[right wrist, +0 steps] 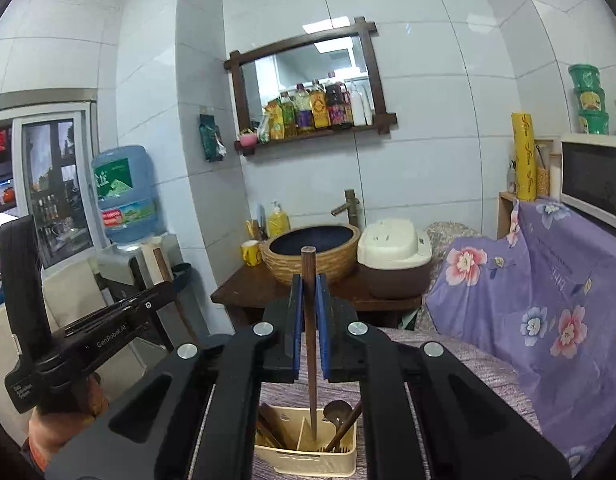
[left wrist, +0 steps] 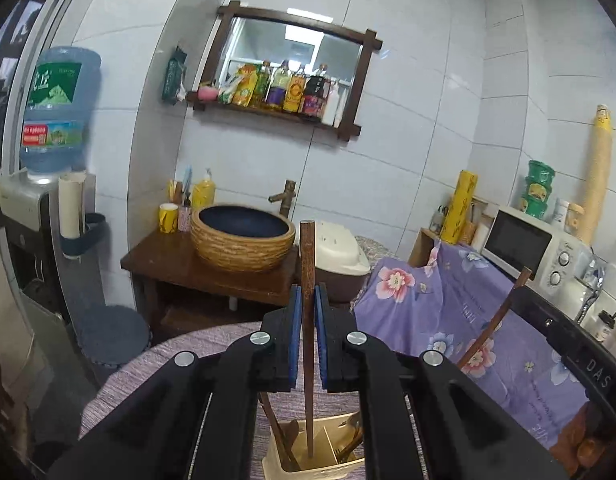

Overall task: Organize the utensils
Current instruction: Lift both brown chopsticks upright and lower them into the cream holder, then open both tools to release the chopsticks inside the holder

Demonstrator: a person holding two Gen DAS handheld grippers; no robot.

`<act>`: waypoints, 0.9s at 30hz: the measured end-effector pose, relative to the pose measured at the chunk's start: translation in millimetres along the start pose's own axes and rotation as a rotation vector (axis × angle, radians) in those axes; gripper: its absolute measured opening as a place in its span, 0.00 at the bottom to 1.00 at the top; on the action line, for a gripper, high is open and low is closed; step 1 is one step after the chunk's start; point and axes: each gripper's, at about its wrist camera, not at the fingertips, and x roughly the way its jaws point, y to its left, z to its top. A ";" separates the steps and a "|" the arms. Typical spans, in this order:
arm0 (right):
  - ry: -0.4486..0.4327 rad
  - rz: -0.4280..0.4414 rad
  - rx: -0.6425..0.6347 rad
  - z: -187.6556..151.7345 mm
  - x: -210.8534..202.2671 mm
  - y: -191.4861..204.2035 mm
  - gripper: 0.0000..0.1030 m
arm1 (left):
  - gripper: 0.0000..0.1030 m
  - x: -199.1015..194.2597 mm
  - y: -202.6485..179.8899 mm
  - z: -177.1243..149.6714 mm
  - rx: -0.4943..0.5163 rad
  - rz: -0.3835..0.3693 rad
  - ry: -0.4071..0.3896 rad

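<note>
Left wrist view: the left gripper (left wrist: 307, 332) clamps one wooden chopstick (left wrist: 308, 264) upright, tip hanging just over the holder (left wrist: 308, 468) below, ready for dropping

Right wrist view: the right gripper (right wrist: 308, 328) pinches another chopstick (right wrist: 309, 280) upright above the utensil box (right wrist: 308, 460), so it enters straight

utensil holder (right wrist: 308, 454) crowded, open air above

"GenRobot.AI" stood in white on the black body of the left gripper (right wrist: 107, 336), and "DAS" on the right gripper (left wrist: 598, 374); other labels were unreadable.
</note>
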 end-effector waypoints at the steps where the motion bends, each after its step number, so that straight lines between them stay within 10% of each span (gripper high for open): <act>1: 0.008 -0.007 -0.001 -7.0 5.4 -1.4 0.07 | 0.08 5.0 1.1 -6.2 -0.001 0.006 0.007; 21: 0.151 -0.017 0.088 -107.9 59.5 -34.9 0.07 | 0.09 42.9 15.8 -106.1 0.066 0.038 0.166; 25: 0.142 -0.007 0.064 -112.5 49.2 -31.6 0.09 | 0.51 27.0 13.9 -110.3 0.073 0.035 0.140; 27: 0.135 0.015 0.030 -117.5 40.8 -25.5 0.25 | 0.55 16.0 13.1 -115.8 0.083 0.032 0.131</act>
